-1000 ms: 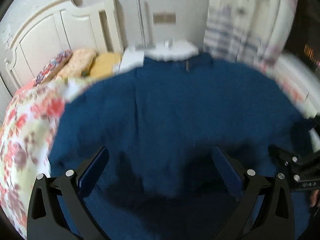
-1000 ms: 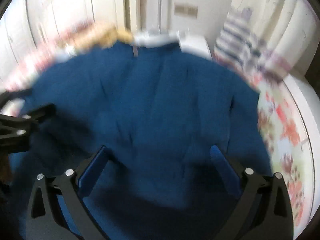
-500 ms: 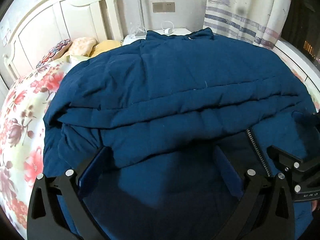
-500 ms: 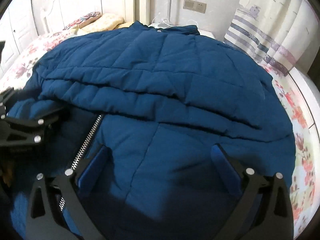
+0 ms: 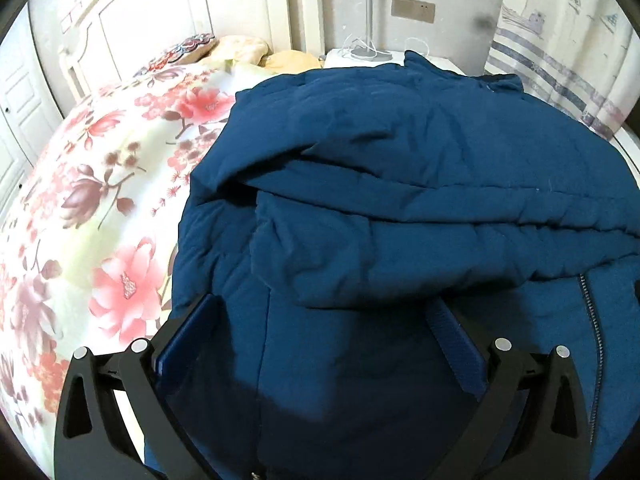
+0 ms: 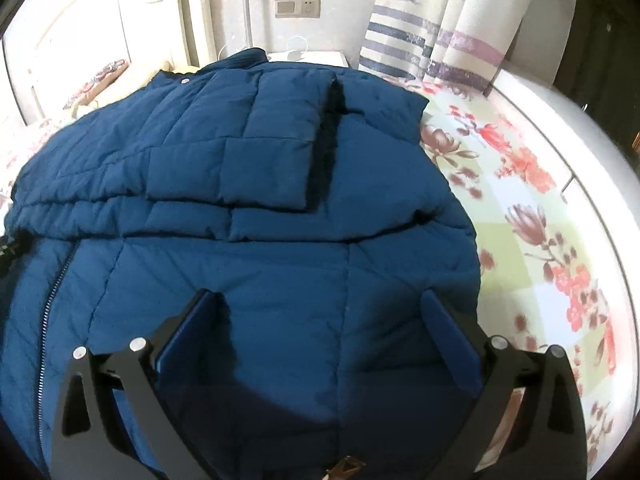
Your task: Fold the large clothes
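Half a second back the two grippers looked at the jacket's middle, each catching sight of the other; now they have swung apart, the left toward the left edge, the right toward the right edge, and neither shows in the other's view. Both sleeves lie folded inward across the chest of the blue padded jacket (image 5: 400, 184), which rests flat on the bed (image 5: 100, 208) with its collar toward the nightstand (image 5: 360, 58) and its hem nearest the cameras. That layout narrows the bulky garment into a tidy rectangle, so a later lengthwise fold should be easier.

On the left gripper (image 5: 320, 316) the fingers (image 5: 188, 340) stand wide apart, low over the jacket's lower left panel, and grip nothing. The right gripper (image 6: 316, 312) likewise has its fingers (image 6: 448, 332) spread wide over the lower right panel, empty. The zipper (image 6: 56, 280) runs down the centre between them.

I judge the sleeve stage done; the spread fingers near each lower side suggest the hem corners come next, to be lifted toward the collar. Thick padding may spring back, so a firm pinch through both layers seems wise
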`<state>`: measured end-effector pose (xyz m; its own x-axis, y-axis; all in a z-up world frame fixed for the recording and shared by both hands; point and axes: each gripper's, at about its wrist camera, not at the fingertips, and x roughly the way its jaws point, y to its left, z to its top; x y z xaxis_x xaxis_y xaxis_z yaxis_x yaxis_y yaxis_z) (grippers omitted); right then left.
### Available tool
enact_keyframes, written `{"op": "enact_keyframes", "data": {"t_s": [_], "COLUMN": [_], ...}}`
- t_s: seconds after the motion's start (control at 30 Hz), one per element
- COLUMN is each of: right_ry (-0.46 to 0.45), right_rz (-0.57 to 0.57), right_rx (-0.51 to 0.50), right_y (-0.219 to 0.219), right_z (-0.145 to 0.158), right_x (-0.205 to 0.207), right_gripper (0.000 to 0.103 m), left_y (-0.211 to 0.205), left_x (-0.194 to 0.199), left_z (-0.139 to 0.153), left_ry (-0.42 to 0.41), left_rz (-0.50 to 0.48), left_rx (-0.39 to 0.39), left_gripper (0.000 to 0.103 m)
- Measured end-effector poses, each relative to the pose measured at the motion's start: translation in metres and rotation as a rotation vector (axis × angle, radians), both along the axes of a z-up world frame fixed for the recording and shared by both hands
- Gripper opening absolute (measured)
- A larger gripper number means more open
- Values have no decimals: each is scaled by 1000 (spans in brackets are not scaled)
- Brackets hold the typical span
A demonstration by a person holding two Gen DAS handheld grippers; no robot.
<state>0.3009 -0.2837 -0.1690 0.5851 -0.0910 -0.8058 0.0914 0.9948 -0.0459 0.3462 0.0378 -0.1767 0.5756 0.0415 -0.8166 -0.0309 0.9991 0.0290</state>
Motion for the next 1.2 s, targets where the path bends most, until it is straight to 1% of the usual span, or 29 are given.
{"op": "enact_keyframes", "data": {"t_s": [0.07,0.1,0.13,0.17,0.23,0.3,0.33,0.37,0.4,0.43,0.47,0.5,0.53,0.57,0.63,0.67,0.73,0.77,0.8,0.83,0.87,0.9,0.93,0.97,1.0,1.07,1.1,1.13,1.2], "right_ry": [22,11,-5,-29,-28,7,29,37,-14,-9,0,10,13,12,3,-5,-33,-43,-43,-30,-15,-4,-11,-16,-15,-29,-57,-75,-94], "right_rz": [-32,-21,8,60,141,256,284,283,268,267,268,262,250,244,215,196,139,71,14,-28,-55,-69,-75,-82,-90,-73,-28,9,127], "right_rx": [-33,-47,-51,-66,-85,-79,-90,-121,-134,-117,-88,-47,-36,-42,-78,-85,-86,-122,-131,-94,-54,25,81,81,54,8,1,-6,-39], "right_y": [6,16,26,46,72,107,121,129,131,128,124,117,113,112,106,103,81,65,47,27,16,1,-7,-8,-5,9,21,32,62], "right_z": [6,13,19,26,28,15,4,-4,-6,-7,-8,-9,-8,-7,-3,-2,6,9,10,7,2,-4,-4,-3,-1,7,14,20,30], "right_x": [-10,-18,-24,-33,-40,-46,-47,-47,-51,-50,-48,-46,-46,-47,-51,-55,-61,-64,-66,-67,-67,-68,-70,-71,-73,-80,-87,-89,-107], "right_gripper": [100,100,100,100,100,100,100,100,100,100,100,101,101,100,100,100,100,100,100,100,100,101,101,101,100,100,100,100,100], "left_y": [-1,-2,-6,-12,-27,-45,-55,-62,-69,-67,-59,-55,-52,-50,-50,-46,-35,-23,-12,-1,11,19,26,31,37,33,28,20,7], "left_x": [-3,-12,-22,-31,-45,-55,-58,-58,-55,-55,-55,-51,-48,-46,-53,-58,-76,-82,-86,-88,-86,-84,-83,-81,-81,-89,-96,-105,-128], "left_z": [6,16,28,39,48,44,35,23,9,-1,-2,-1,0,0,3,7,17,21,23,21,14,6,1,-1,1,9,14,21,31], "left_ry": [-3,-34,-73,-106,-129,-113,-96,-72,-40,-39,-42,-33,-31,-30,-43,-61,-110,-127,-129,-120,-88,-48,-22,-8,-16,-36,-52,-74,-99], "left_rz": [11,4,-26,-67,-125,-189,-217,-229,-233,-236,-229,-225,-217,-217,-199,-174,-119,-84,-56,-19,17,34,34,34,49,59,40,4,-69], "left_rx": [3,1,-15,-22,-7,-1,15,42,68,55,-3,-35,-47,-47,-7,30,59,50,44,43,39,21,-23,-74,-88,-40,-28,-32,-64], "left_gripper": [99,98,98,99,99,99,99,99,99,99,99,99,99,99,99,99,99,99,99,99,99,99,99,99,99,98,98,98,98]}}
